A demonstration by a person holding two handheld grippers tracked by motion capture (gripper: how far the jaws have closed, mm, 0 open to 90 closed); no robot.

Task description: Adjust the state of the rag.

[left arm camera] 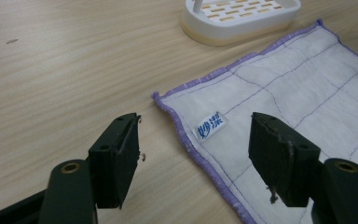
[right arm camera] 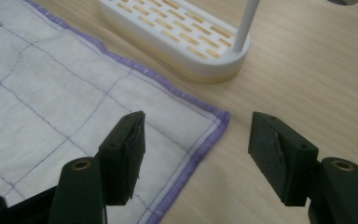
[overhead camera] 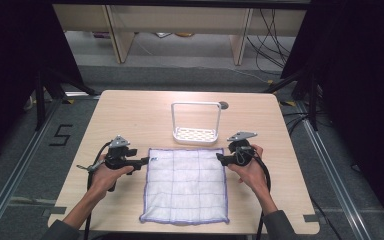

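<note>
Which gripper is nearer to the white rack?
Right. The right gripper sits just off the white rack base's near right corner; the left gripper is farther, at the cloth corner's far-left side. Both jaws open.

lab test bay | black curtains [overhead camera: 10, 60] | framed table [overhead camera: 130, 110] | loose floor cables [overhead camera: 272, 40]

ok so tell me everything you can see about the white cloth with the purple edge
The cloth is a white, roughly square quilted rag with purple stitched grid lines and a purple hemmed border. A small white label with blue print sits near its far left corner. It lies flat and unfolded on the wooden table, just in front of the white rack. Each open hand-held gripper straddles a far corner; contact is unclear.
</note>
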